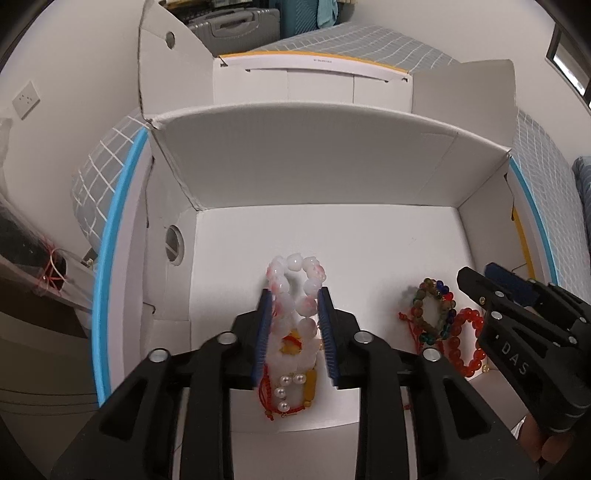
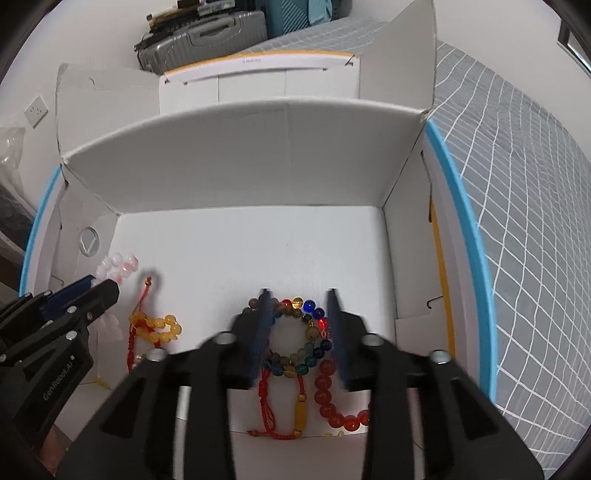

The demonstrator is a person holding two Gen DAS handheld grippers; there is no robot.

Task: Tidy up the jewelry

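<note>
Several bracelets lie on the floor of an open white cardboard box (image 1: 332,229). My left gripper (image 1: 295,295) is open, its blue pads either side of a white and pink bead bracelet (image 1: 295,284); it shows at the left of the right wrist view (image 2: 92,288). Below lie pearl beads and a red cord piece (image 1: 284,395). My right gripper (image 2: 299,295) is open, straddling a multicoloured bead bracelet (image 2: 299,339). A red bead bracelet (image 2: 328,391), a red cord with a yellow tube bead (image 2: 299,410) and a yellow bead bracelet (image 2: 159,326) lie nearby.
The box stands on a round blue-rimmed white table (image 2: 461,236). A second white and yellow box (image 1: 314,74) stands behind. A grey checked bed cover (image 2: 517,184) lies right. Suitcases (image 2: 207,33) stand at the back.
</note>
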